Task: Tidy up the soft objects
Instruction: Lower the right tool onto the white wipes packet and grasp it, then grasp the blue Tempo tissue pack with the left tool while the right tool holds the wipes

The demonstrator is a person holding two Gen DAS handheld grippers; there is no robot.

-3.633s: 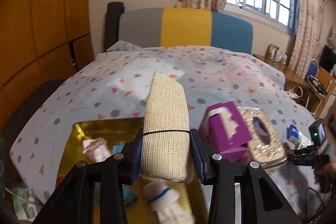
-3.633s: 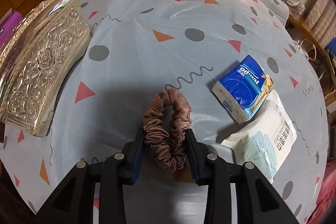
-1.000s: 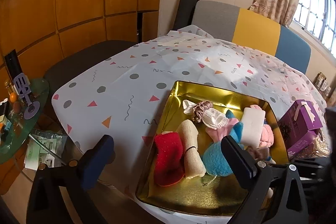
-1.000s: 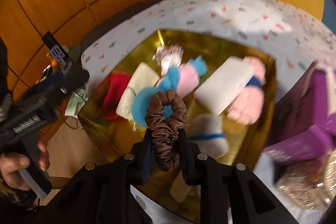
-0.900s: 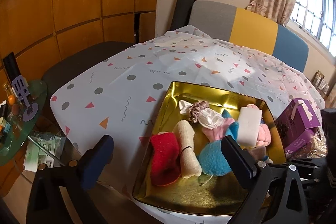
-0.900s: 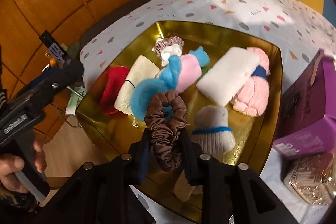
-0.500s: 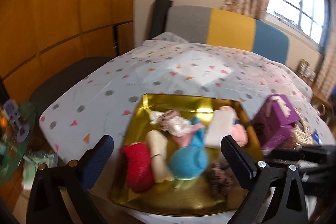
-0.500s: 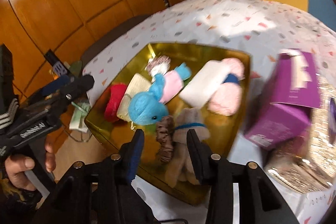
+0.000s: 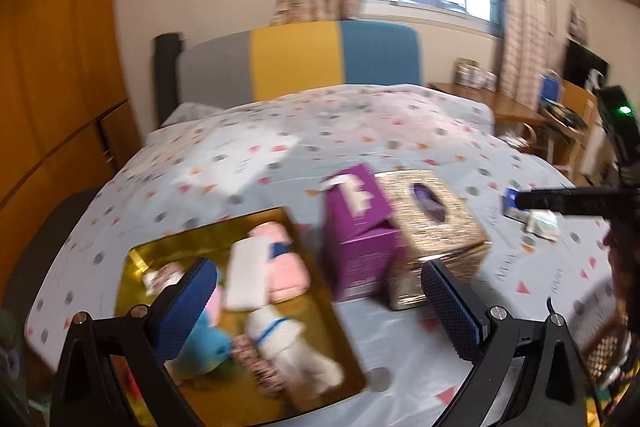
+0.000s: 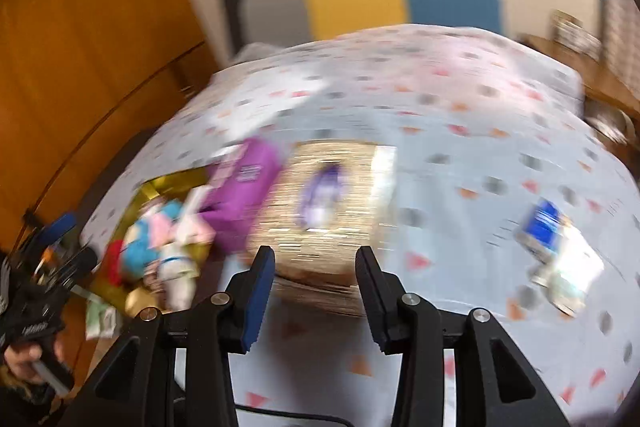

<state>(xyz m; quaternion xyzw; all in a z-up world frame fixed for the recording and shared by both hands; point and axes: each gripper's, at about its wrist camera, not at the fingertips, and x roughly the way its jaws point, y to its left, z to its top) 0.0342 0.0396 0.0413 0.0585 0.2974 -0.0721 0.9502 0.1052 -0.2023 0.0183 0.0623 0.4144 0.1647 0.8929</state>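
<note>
Both tools are empty. The left tool is spread wide above the near end of the shiny gold rectangular tray; the right tool has its jaws partly apart with nothing between them, and points over the embossed gold tissue box.

As I judge it, the step in hand is reaching for the next soft thing. The likely targets are the blue-and-white soft tissue packets near the bed's right edge. Carry the right tool clear of the tissue box and the purple cardboard box, spread the jaws wider before descending, and pinch one packet across its narrow side.

The tray sits at the near-left corner of the bed's patterned plastic cover. It holds a blurred heap: a blue plush, pink rolled cloth, a white pad and a white blue-banded sock.
</note>
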